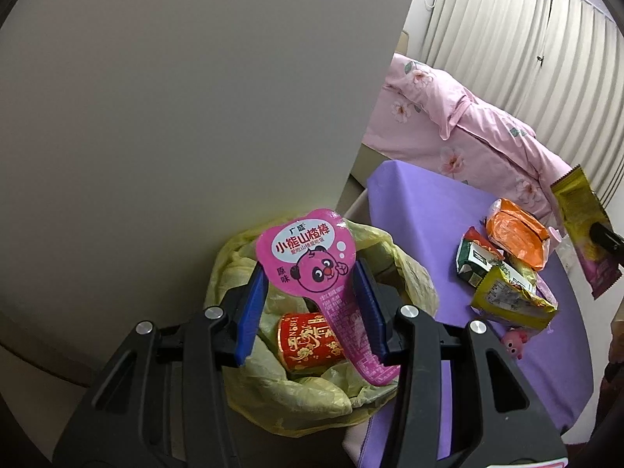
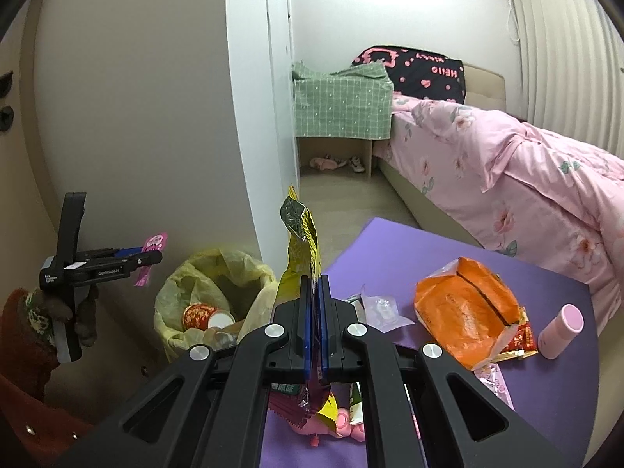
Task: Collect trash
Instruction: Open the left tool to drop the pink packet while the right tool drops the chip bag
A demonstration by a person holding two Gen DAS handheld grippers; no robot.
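The left tool grips a flat pink bear-printed plastic snack lid by its two edges, directly above the bin lined with a crumpled yellow plastic bag, where a red-and-gold paper cup already lies. The right tool is clenched on a tall crinkled yellow foil wrapper, to the right of the bin and over the edge of the purple tabletop.

The main risk is the lid: it is light and broad, so released from this height it could flutter or catch on the bag's slack rim and slide out onto the floor. The long wrapper (held only low down) may snag the bin's edge on the way over. More trash, including an orange foil packet, waits on the tabletop right of the bin.
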